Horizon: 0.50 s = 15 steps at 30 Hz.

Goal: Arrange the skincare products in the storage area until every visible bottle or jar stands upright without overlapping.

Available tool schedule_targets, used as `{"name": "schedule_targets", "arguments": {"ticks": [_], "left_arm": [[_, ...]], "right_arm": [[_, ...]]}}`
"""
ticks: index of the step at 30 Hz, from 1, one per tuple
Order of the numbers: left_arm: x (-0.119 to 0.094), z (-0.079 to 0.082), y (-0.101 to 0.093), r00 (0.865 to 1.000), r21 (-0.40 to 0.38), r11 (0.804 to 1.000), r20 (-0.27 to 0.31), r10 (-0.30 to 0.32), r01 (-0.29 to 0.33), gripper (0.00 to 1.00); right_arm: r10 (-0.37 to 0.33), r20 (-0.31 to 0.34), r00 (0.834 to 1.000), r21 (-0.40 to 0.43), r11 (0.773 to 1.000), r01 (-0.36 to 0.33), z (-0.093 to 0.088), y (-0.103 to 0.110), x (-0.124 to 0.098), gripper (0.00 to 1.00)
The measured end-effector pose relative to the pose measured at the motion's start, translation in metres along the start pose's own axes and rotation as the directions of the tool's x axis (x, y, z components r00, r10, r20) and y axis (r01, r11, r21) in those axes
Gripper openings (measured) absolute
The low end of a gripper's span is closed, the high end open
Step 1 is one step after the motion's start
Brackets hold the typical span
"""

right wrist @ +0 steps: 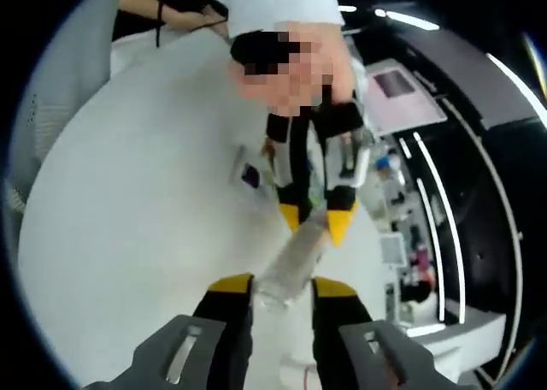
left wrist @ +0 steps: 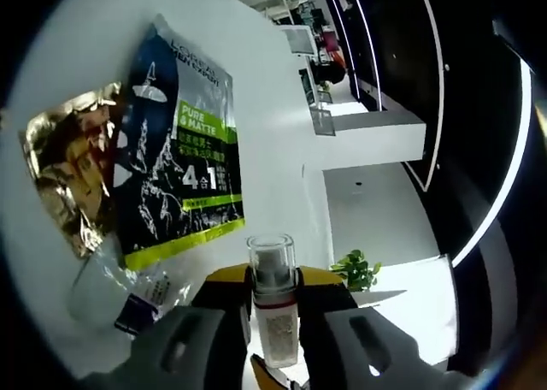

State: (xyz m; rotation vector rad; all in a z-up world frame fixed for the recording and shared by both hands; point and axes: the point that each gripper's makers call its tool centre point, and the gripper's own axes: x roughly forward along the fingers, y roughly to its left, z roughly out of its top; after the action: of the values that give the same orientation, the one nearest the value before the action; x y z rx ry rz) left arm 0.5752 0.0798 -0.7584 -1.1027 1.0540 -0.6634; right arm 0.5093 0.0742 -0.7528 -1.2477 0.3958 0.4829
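in the left gripper view, the left gripper (left wrist: 275, 322) holds a small pump bottle (left wrist: 275, 309) between its yellow-tipped jaws, which press on both sides of its lower body. the bottle has a clear cap on top, a dark collar with a red band below it, and a pale speckled body. it points straight away from the camera along the jaws.

on the white table (left wrist: 94, 56) beyond and to the left lies a dark sachet (left wrist: 181, 163) with green bands and "pure & matte" printed on it. a crumpled gold foil pack (left wrist: 70, 172) lies just beside it on the left, touching its edge. a clear plastic packet (left wrist: 115, 287) lies nearer, partly under the sachet's lower corner. a small green plant (left wrist: 357, 270) stands to the right of the bottle.

in the right gripper view, the right gripper (right wrist: 275, 304) closes on one end of the same bottle (right wrist: 295, 262), which lies slanted between the two tools. the left gripper (right wrist: 318, 219) comes in from the far side and clamps the other end. a white sleeve (right wrist: 273, 5) shows above it.
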Motion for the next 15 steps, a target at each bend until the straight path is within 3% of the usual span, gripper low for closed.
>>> {"name": "schedule_targets", "arguments": {"ticks": [15], "left_arm": [[0.005, 0.001, 0.012, 0.999, -0.027, 0.999, 0.015, 0.036, -0.035, 0.15]], "right_arm": [[0.032, -0.004, 0.999, 0.073, 0.997, -0.032, -0.007, 0.015, 0.002, 0.23]]}}
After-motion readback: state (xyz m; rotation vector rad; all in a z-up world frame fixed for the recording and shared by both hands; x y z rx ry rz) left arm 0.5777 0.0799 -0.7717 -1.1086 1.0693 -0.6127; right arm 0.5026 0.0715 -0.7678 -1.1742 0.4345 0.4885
